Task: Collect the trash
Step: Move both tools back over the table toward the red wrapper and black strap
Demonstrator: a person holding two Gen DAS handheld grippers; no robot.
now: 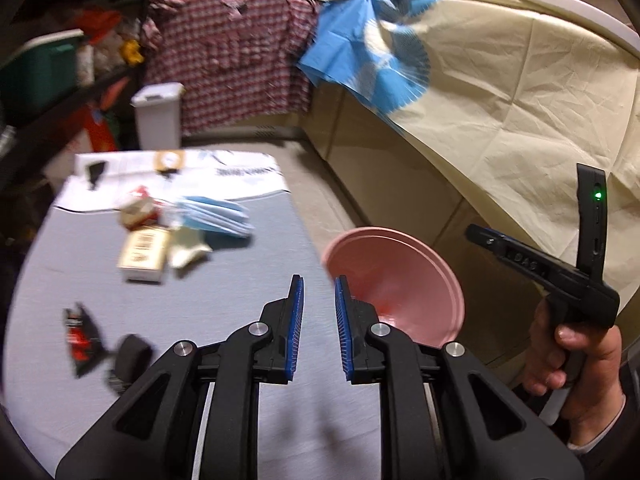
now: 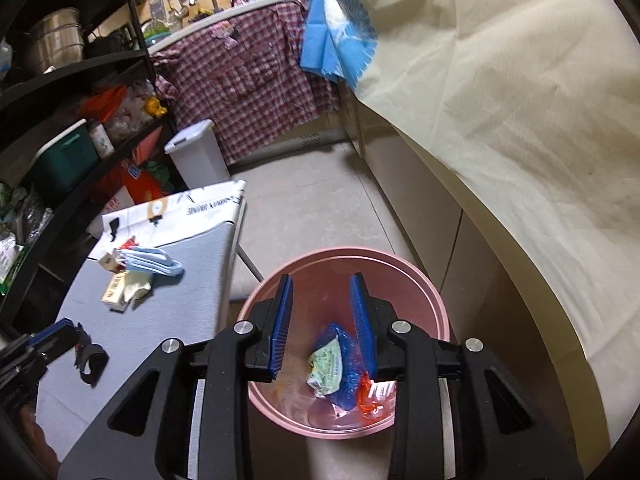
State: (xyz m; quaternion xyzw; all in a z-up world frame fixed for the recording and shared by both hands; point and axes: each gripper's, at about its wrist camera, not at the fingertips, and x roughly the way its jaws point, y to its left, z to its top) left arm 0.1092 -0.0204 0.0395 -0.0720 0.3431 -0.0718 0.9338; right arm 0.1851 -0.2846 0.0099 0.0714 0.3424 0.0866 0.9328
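Note:
A pink bin [image 2: 424, 280] stands on the floor right of the grey table [image 1: 224, 304]; it also shows in the left wrist view [image 1: 404, 276]. Inside lie a blue and green wrapper [image 2: 332, 364] and an orange wrapper [image 2: 366, 398]. My right gripper [image 2: 322, 324] is open and empty above the bin. My left gripper [image 1: 319, 328] is open and empty over the table's near right part. On the table lie a cardboard box [image 1: 142, 256], blue face masks [image 1: 218, 216], a crumpled pale paper [image 1: 186, 248], a red and black wrapper [image 1: 82, 336] and a black ring [image 1: 130, 356].
A white lidded bin [image 1: 158, 114] stands on the floor beyond the table. Black shelves [image 2: 68, 92] with pots and boxes line the left. A counter draped in cream cloth [image 2: 500, 120] runs along the right. A checked cloth [image 2: 248, 76] hangs at the back.

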